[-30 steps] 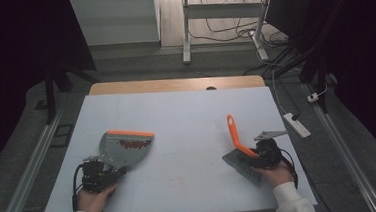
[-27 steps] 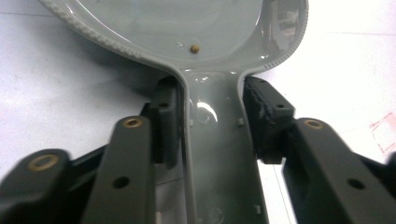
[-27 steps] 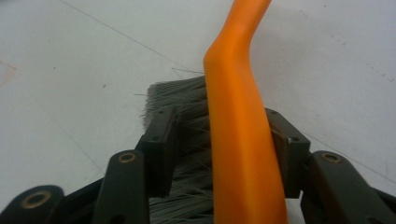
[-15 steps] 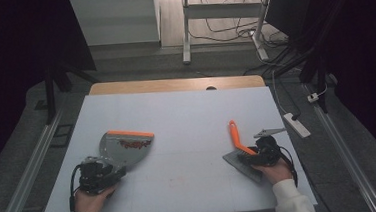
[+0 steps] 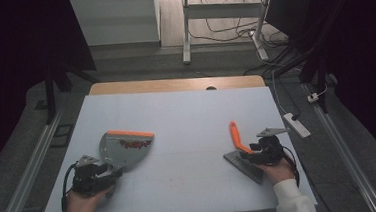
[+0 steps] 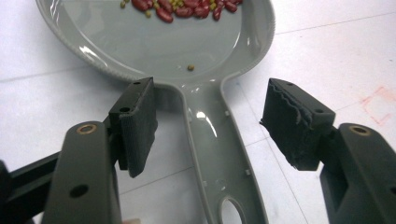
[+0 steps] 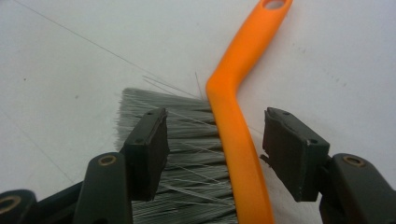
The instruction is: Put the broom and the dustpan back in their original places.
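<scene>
Opening just now, your left claw (image 6: 208, 123) straddles the dustpan's handle (image 6: 219, 154) without touching it; your right claw (image 7: 212, 149) has spread wide around the brush (image 7: 233, 135), pads clear. Both tools lie on the counter (image 5: 186, 116). Beans (image 6: 182, 7) sit in the pan: sweeping looks done, release finishing, emptying possibly left.

A white-topped table (image 5: 186, 116) with a bare wooden far edge carries a grey plastic dustpan (image 5: 121, 149) ahead of the left gripper (image 5: 100, 171), and an orange-handled, grey-bristled brush (image 5: 239, 145) lies flat between the right gripper's (image 5: 254, 151) jaws.
</scene>
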Demonstrator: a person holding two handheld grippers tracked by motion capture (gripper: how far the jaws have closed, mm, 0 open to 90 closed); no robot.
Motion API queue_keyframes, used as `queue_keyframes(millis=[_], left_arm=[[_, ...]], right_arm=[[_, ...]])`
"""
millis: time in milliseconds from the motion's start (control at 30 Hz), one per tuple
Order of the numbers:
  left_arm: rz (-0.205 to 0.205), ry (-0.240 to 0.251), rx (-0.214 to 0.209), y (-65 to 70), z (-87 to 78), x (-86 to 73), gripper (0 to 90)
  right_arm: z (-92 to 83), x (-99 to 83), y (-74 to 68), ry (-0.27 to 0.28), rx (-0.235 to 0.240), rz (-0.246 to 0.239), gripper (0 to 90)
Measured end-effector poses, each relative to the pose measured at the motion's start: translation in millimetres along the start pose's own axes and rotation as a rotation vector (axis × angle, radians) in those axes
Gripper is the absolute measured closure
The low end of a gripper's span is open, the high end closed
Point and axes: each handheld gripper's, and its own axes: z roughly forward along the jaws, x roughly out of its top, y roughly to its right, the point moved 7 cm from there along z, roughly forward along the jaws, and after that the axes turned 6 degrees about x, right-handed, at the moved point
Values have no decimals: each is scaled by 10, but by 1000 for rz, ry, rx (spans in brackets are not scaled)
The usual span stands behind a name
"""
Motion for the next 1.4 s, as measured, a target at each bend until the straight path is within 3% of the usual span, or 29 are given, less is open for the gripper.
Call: queue_keyframes(millis=[267, 467, 700, 833, 1167, 1400], left_arm=[[108, 26, -43, 92, -25, 128, 363], [190, 20, -102, 181, 40, 223, 361], [230, 2, -204, 233, 137, 273, 362], [251, -20, -232, 285, 172, 261, 363], [255, -23, -241, 353, 191, 246, 375], [253, -24, -241, 363, 195, 239, 374]], right_arm=[[-86, 57, -120, 49, 7, -77, 411], [-98, 92, -251, 62, 38, -124, 422], [-82, 67, -441, 58, 67, -187, 433], [-95, 48, -506, 69, 71, -207, 435], [-145, 43, -552, 121, 69, -249, 447], [-124, 30, -544, 113, 74, -257, 447]])
